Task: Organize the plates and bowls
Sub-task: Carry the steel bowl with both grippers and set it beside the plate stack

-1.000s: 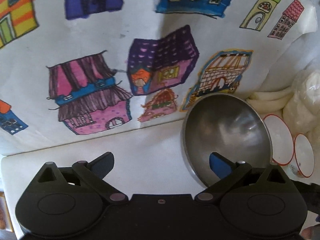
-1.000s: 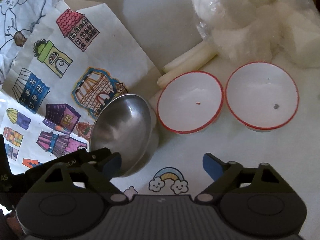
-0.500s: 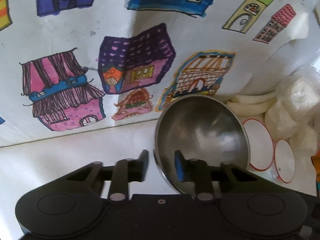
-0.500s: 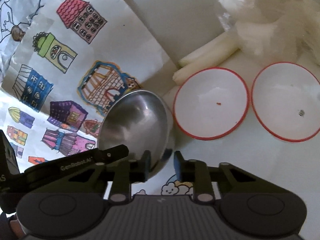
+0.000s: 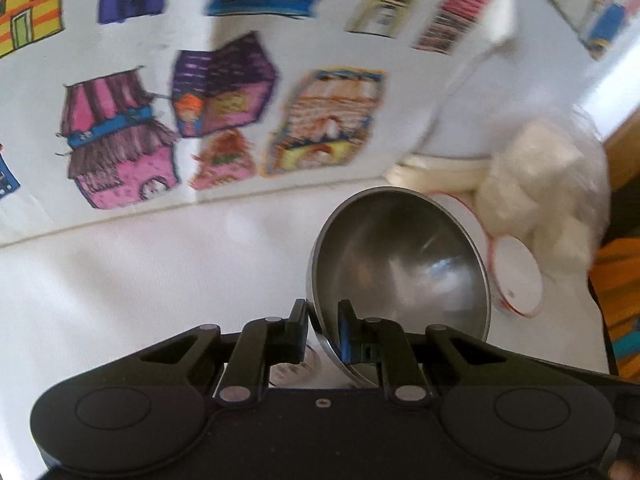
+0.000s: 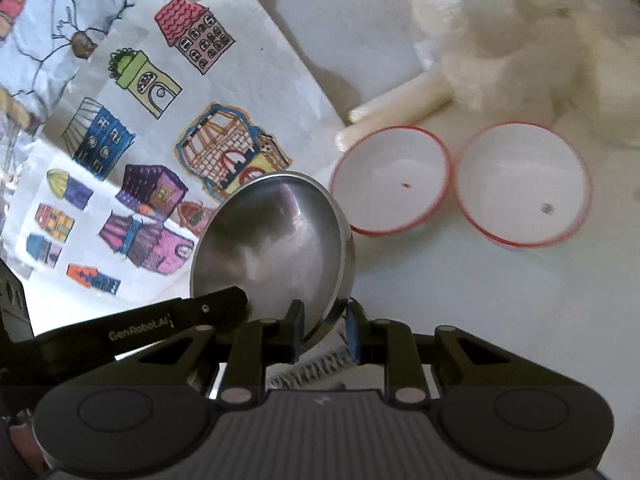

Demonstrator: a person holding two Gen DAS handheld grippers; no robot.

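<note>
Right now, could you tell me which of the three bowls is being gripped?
The steel bowl: both the left gripper and right gripper pinch its rim. The two red-rimmed white bowls sit untouched.

Daylit, bright, soft shadows. Left wrist view: motion blur smears upper and right frame; glare spot inside steel bowl [image 5: 400,264]. Right wrist view sharper centrally, blurred upper right; fisheye bends edges, dark vignetted corners.

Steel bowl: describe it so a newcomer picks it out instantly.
On the white table, at the edge of the sheet of coloured house drawings, sits the steel bowl, tilted. Both the left gripper and right gripper pinch its rim. Unlike the two red-rimmed white bowls beside it, it's bare grey metal.
</note>
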